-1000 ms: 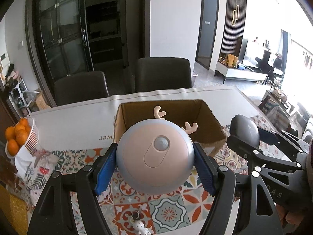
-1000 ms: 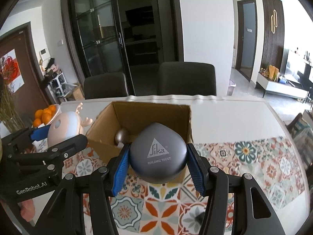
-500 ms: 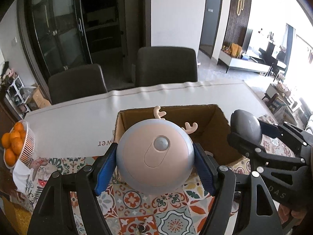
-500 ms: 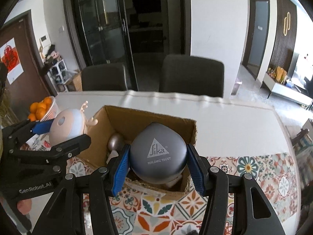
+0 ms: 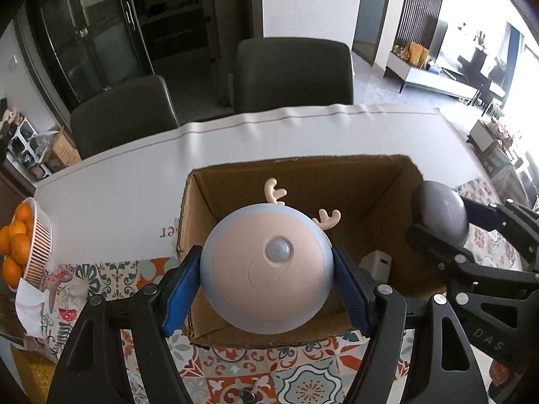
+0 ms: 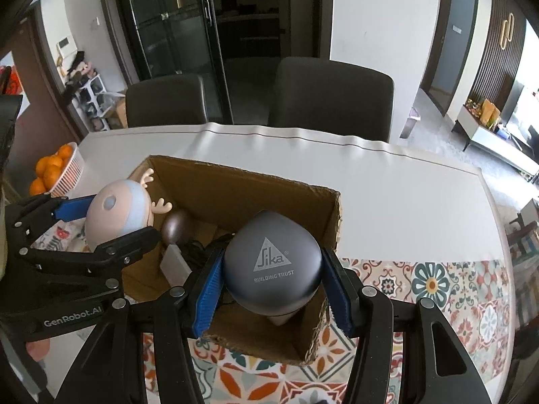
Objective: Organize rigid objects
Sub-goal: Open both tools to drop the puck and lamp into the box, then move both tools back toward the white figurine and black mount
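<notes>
My left gripper [image 5: 266, 284] is shut on a round pink and blue deer night light [image 5: 266, 269] with small antlers, held over the near left part of an open cardboard box [image 5: 303, 168]. My right gripper [image 6: 271, 288] is shut on a grey rounded Sika case [image 6: 273, 262], held over the right part of the same box [image 6: 235, 181]. Each gripper shows in the other's view: the deer light [image 6: 116, 212] at left, the grey case [image 5: 439, 213] at right. Inside the box lie a brown egg-shaped object [image 6: 175, 225], a white block [image 6: 173, 262] and dark cables.
The box stands on a table with a white cover [image 5: 134, 181] and a patterned tile cloth [image 6: 438, 289]. A basket of oranges [image 5: 20, 242] sits at the left edge. Two dark chairs [image 5: 293, 74] stand behind the table.
Both grippers have moved forward and over the box with their objects still held; the box now lies under and around both objects.
</notes>
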### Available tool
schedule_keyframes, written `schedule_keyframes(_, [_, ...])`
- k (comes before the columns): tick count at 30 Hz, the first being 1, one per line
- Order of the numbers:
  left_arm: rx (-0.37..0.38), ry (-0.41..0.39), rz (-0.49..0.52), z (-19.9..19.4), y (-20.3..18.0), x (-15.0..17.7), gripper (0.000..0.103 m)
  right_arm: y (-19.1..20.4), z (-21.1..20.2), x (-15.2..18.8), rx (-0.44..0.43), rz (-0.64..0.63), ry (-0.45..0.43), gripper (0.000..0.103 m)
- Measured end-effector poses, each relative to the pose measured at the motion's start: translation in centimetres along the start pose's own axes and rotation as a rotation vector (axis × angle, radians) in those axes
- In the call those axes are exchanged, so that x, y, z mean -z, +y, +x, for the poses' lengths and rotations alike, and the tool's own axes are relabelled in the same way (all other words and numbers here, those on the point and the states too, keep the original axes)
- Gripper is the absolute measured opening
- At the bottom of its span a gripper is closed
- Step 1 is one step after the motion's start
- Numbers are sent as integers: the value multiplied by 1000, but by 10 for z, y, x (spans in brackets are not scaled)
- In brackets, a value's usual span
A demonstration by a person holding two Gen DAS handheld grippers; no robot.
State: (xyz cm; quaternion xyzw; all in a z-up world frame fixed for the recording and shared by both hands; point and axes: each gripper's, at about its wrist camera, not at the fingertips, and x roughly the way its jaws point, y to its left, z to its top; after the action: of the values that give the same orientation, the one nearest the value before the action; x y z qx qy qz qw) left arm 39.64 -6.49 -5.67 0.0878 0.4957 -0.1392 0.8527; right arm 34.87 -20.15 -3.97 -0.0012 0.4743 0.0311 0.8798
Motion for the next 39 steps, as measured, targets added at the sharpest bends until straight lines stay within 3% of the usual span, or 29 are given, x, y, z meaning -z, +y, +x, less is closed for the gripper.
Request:
schedule_keyframes(6, [-43, -8, -3, 0, 4, 4, 76, 0, 5, 1, -8, 4, 20, 56])
schedule_keyframes(11, [-106, -38, -37, -13, 15, 11, 87, 6, 7, 0, -27, 5, 20, 56])
schedule_keyframes(18, [-174, -75, -68, -34, 31, 18, 89, 14, 8, -2, -45, 19, 25, 57])
schedule_keyframes(22, [-192, -91, -74, -46, 36, 26, 89, 20, -3, 0, -17, 17, -3, 62])
schedule_keyframes(34, [-237, -176, -88, -93, 40, 72, 89, 47, -59, 31, 30, -17, -126, 64])
schedule_keyframes(39, [-239, -163, -97, -98, 41, 95, 88, 57, -71, 52, 30, -37, -143, 65])
